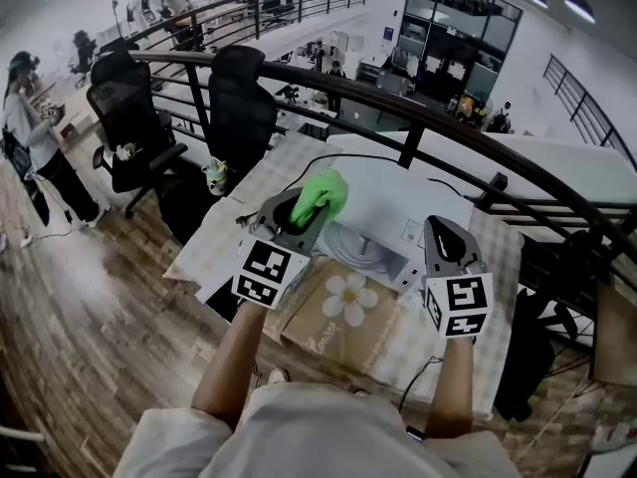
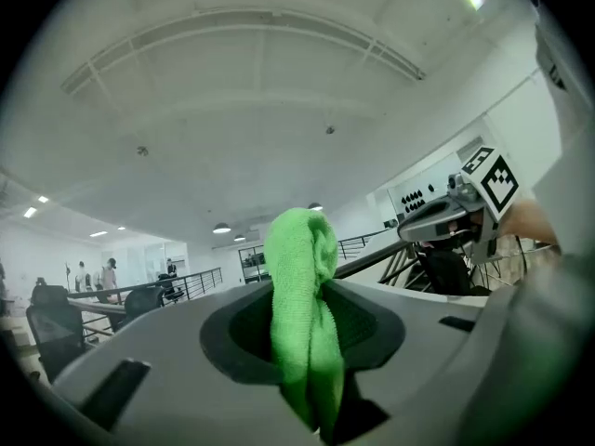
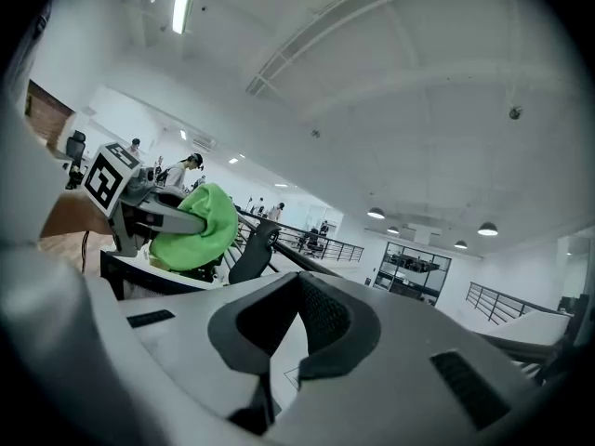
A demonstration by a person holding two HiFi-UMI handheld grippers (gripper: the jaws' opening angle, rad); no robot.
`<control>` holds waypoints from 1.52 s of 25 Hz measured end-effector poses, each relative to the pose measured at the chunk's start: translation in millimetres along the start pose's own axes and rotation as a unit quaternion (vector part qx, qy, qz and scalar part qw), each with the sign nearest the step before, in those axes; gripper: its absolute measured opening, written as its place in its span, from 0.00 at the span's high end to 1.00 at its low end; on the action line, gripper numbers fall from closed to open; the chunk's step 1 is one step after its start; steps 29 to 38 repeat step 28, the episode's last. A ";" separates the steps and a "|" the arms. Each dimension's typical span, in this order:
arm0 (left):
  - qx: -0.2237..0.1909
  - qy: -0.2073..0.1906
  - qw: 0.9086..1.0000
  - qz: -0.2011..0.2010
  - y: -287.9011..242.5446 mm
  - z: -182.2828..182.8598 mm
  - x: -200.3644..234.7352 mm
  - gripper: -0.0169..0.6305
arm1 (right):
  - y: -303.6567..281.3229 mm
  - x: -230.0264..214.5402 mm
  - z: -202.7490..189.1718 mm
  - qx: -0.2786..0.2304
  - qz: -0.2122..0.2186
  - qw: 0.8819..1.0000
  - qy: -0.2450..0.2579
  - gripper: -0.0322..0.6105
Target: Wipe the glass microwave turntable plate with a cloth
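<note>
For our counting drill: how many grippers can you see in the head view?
2. The left gripper, at the picture's left, clamps a green cloth. The right gripper, at the right, holds nothing. None seems hidden.

Left gripper [image 2: 311, 342] is pinching a green cloth [image 2: 299, 286], jaws closed on it. The cloth is standing upright between the dark pads [image 2: 372, 328], its folded top poking up past them. Right gripper [image 2: 444, 223] is showing at upper right with its marker cube [image 2: 491, 179]. A railing [image 2: 191, 282], office chairs [image 2: 48, 319] and distant people [image 2: 110, 272] are sitting far left under the ceiling lights [image 2: 221, 229].
</note>
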State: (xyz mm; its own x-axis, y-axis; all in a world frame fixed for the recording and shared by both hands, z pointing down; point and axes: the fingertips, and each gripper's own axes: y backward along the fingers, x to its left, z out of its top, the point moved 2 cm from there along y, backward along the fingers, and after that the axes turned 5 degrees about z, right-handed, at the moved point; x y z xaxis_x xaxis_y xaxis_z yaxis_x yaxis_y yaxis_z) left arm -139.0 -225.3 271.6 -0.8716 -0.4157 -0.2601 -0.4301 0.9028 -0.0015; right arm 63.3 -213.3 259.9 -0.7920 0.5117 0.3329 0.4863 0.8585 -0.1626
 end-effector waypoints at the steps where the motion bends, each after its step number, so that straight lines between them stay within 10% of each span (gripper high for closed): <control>1: -0.004 -0.003 1.000 -0.003 2.0 4.0 -0.3 0.76 | -0.1 1.5 2.6 -0.001 0.000 1.000 0.002 0.93; 38: -0.012 0.000 1.000 -0.026 -8.2 0.0 4.9 0.76 | -18.6 3.4 -0.9 0.019 0.001 1.000 0.015 0.93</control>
